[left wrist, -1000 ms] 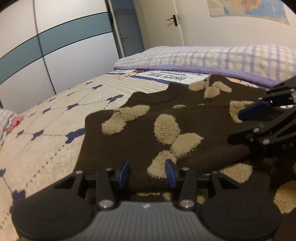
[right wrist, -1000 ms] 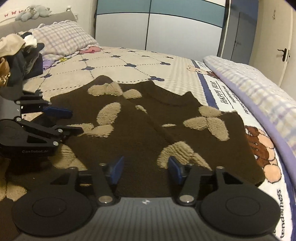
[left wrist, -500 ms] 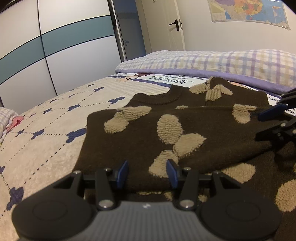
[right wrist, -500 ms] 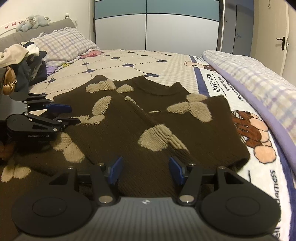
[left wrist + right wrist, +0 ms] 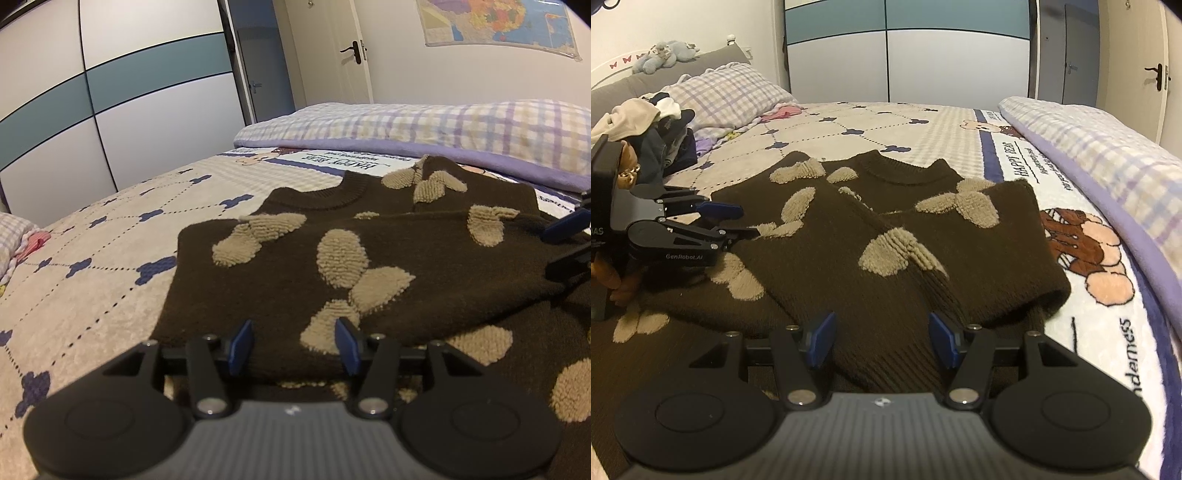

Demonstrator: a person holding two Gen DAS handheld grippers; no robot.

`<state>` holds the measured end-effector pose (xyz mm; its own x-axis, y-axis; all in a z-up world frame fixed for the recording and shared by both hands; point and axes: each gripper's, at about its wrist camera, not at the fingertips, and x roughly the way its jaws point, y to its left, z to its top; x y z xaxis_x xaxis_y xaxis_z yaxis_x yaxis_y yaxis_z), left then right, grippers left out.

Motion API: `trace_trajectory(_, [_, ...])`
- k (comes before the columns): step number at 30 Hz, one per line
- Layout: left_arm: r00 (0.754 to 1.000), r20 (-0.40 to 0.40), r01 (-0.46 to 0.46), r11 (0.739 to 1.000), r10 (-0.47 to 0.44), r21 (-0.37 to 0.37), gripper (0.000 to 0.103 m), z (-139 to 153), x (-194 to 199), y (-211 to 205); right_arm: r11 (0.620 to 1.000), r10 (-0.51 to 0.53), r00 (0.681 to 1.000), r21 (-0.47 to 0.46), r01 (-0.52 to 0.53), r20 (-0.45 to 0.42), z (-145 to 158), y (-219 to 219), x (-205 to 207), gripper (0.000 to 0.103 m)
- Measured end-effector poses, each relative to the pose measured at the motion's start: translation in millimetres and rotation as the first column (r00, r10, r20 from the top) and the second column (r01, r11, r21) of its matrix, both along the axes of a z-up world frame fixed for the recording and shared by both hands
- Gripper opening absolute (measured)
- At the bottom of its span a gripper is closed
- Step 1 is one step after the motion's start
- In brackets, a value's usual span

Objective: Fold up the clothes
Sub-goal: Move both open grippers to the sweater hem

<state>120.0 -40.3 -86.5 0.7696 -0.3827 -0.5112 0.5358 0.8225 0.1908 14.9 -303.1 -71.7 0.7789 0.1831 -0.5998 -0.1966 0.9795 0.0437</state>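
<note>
I see the brown sweater [image 5: 905, 236] lying on the bed [image 5: 886, 129], sleeves folded inward. My left gripper [image 5: 293, 345] and right gripper [image 5: 882, 341] both stand open, empty. Only the right view shows the clothes pile [image 5: 646, 125]; only the left, the wall map [image 5: 498, 26].

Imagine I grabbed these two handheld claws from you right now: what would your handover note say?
Left gripper: open, holding nothing, at the near edge of the dark brown knitted sweater with tan fuzzy patches.
Right gripper: open, holding nothing, over the sweater's near edge.
Sweater: lies on the bed's patterned cream bedspread, neckline pointing away from you.
Done: both sleeves look folded in across the body.
Left: probably fold the near hem up towards the collar, then set it aside. A pile of other clothes sits by the checked pillow, seemingly unfolded.
</note>
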Motion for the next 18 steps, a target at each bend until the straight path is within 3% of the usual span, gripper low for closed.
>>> trace_trajectory(18, [1.000, 0.011, -0.009, 0.999, 0.009, 0.032, 0.058, 5, -7, 3, 0.992, 0.044, 0.997, -0.113, -0.051, -0.064, -8, -13, -20, 0.065])
